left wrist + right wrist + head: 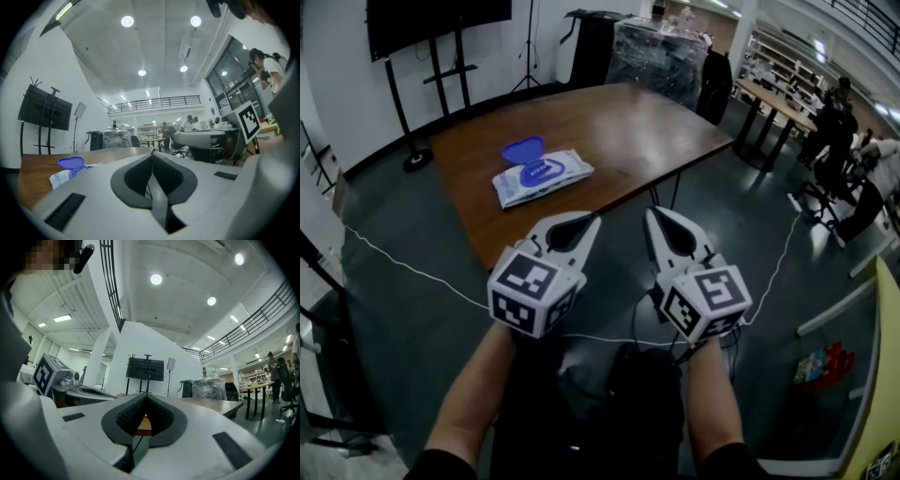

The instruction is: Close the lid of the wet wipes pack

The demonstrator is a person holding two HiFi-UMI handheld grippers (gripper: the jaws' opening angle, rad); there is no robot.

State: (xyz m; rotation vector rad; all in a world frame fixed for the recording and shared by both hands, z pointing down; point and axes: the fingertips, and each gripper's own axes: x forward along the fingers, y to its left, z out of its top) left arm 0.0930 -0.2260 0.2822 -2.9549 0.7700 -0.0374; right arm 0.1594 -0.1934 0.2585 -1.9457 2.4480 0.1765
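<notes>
The white wet wipes pack [546,175] lies on the brown table [628,131], towards its left side. Its blue lid [523,150] stands flipped open behind the blue opening. Both grippers hover level in front of the table's near edge, short of the pack and touching nothing. My left gripper [593,218] is shut with nothing in it, and my right gripper [651,213] beside it is shut and empty too. In the left gripper view the pack [61,176] and its raised lid [71,162] lie left of the closed jaw tips [152,152]. The right gripper view shows closed tips [145,395] and only table beyond.
A black screen on a stand [431,23] is at the back left, a wrapped pallet [661,47] behind the table. A white cable [403,267] runs over the dark floor under the grippers. Other tables, chairs and people [834,122] are at the right.
</notes>
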